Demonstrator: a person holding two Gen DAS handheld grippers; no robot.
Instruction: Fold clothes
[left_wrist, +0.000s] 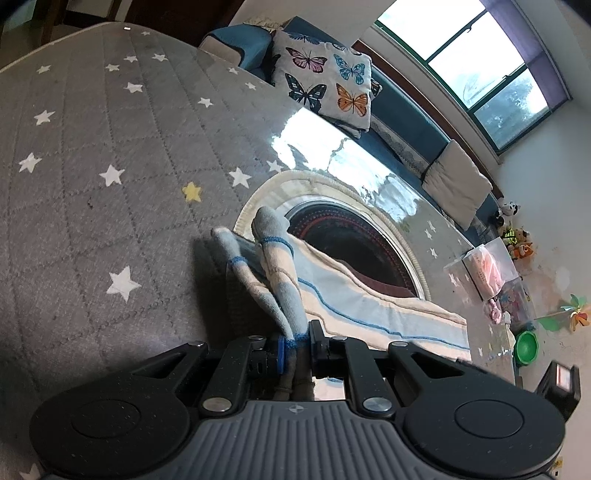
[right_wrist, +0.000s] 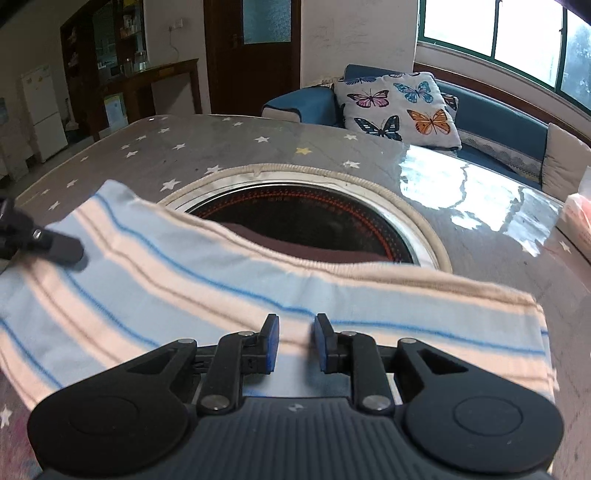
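A garment with pale blue, cream and thin blue stripes (right_wrist: 207, 291) lies flat across the near part of a grey star-patterned table (right_wrist: 229, 147). Its far edge overlaps a round black inset (right_wrist: 306, 218) in the tabletop. My left gripper (left_wrist: 295, 341) is shut on a bunched fold of the striped garment (left_wrist: 284, 295), which rises in two narrow humps from between its pads. My right gripper (right_wrist: 295, 326) hovers over the garment's near edge, its blue pads apart and the cloth lying flat beneath the gap. A dark finger (right_wrist: 61, 249) of the left gripper shows at the left edge of the right wrist view, resting on the cloth.
A blue sofa (right_wrist: 509, 125) with a butterfly pillow (right_wrist: 402, 107) runs along the table's far side under a window. A clear box with pink items (left_wrist: 487, 269) sits at the table's right end. A green bowl (left_wrist: 526, 347) and toys lie on the floor beyond.
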